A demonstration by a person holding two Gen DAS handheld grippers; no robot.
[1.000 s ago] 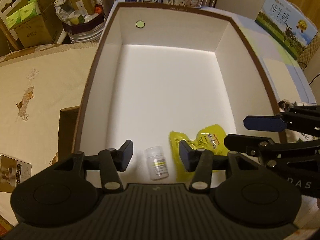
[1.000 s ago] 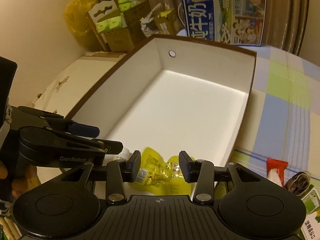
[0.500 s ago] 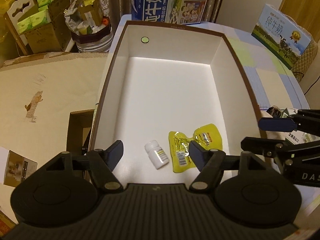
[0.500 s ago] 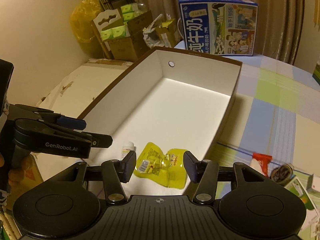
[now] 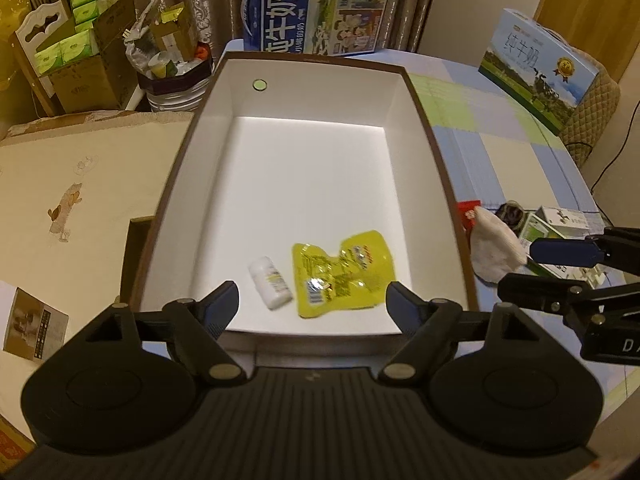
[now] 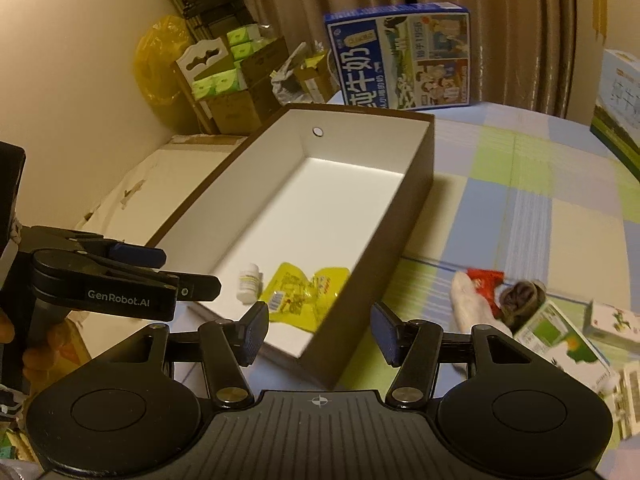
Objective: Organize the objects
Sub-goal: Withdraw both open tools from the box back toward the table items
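Listing what we see on the bench (image 6: 520,184), which wears a checked cloth of blue, green and white.

Item one: a long box (image 5: 436,152), brown outside and white inside, open at the top, lying lengthwise away from us with its left side along the bench's left edge. A small round hole shows in its far wall.

Item two: a small white bottle (image 5: 270,283) on its side on the box floor, near the near wall, cap end pointing away.

Item three: a crumpled yellow pouch (image 5: 344,274), flat on the box floor just right of the bottle, also near the near wall.

Item four: a loose heap on the cloth to the right of the box, toward the bench's near edge: a white cloth (image 5: 494,246), a red wrapper (image 6: 484,278), something dark and furry (image 6: 522,294), and small green-and-white cartons (image 6: 560,336).

Item five: a tall blue milk carton case (image 5: 316,6) standing at the bench's far edge behind the box; a second, paler case (image 5: 536,68) toward the far right corner.

Item six: our left tongs (image 5: 312,302), above the box's near end, jaws opening, nothing between them.

Item seven: our right tongs (image 6: 318,332), over the box's near right corner, jaws opening, likewise empty.
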